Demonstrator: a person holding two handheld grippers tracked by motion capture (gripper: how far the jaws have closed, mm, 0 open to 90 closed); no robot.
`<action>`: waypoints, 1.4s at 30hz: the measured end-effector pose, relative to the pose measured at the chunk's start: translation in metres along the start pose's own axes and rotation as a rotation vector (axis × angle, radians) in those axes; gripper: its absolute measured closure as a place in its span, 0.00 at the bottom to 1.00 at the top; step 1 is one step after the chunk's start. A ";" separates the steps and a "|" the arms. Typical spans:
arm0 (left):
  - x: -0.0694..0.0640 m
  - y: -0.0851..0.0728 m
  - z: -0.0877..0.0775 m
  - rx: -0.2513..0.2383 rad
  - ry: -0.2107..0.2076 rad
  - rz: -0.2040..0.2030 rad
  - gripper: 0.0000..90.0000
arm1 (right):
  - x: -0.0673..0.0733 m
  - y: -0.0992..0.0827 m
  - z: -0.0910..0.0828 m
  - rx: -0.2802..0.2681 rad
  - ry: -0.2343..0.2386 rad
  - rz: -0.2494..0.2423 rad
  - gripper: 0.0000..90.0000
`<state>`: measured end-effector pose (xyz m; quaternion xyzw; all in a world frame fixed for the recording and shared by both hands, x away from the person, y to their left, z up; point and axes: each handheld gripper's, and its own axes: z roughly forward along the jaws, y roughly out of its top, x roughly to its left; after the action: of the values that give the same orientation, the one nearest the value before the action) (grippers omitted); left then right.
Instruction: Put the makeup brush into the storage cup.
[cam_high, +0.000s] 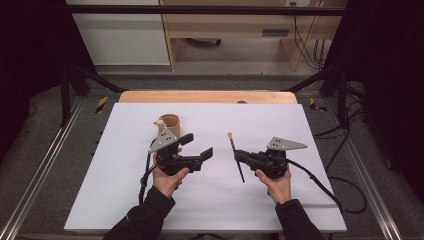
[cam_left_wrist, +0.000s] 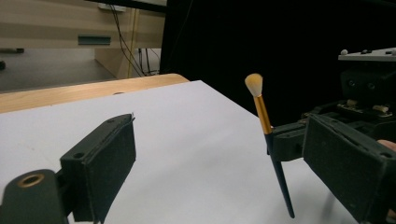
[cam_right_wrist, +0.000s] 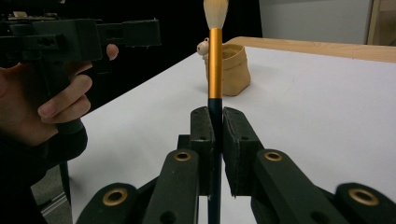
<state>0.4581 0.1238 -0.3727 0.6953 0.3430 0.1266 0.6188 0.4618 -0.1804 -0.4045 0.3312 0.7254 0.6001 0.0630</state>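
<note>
A makeup brush (cam_high: 233, 145) with a dark blue handle, gold ferrule and cream bristles is clamped by its handle in my right gripper (cam_high: 238, 156), which is shut on it. In the right gripper view the brush (cam_right_wrist: 215, 60) rises straight up between the closed jaws of this gripper (cam_right_wrist: 215, 135). My left gripper (cam_high: 196, 146) is open and holds nothing, a little to the brush's left. Between its spread jaws in the left gripper view (cam_left_wrist: 224, 154), the brush (cam_left_wrist: 264, 116) leans, its handle tip near the sheet. A tan fabric pouch (cam_high: 169, 122) stands behind the left gripper.
A white sheet (cam_high: 280, 120) covers the wooden table (cam_high: 207, 96). The pouch (cam_right_wrist: 235, 67) has a small pale figure at its rim. Black frame posts stand at both sides, and cables lie on the floor to the right.
</note>
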 end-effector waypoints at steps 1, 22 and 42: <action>-0.001 0.000 0.001 0.001 -0.005 -0.001 0.11 | 0.000 0.000 0.000 -0.001 -0.001 -0.003 0.93; -0.013 -0.004 0.019 -0.022 -0.053 -0.050 0.17 | 0.003 0.000 0.000 -0.024 0.026 -0.001 0.93; -0.020 -0.008 0.038 -0.026 -0.112 -0.110 0.31 | 0.009 0.000 0.003 -0.024 0.046 -0.015 0.93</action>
<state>0.4634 0.0812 -0.3831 0.6733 0.3440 0.0579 0.6519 0.4562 -0.1733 -0.4028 0.3110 0.7219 0.6157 0.0549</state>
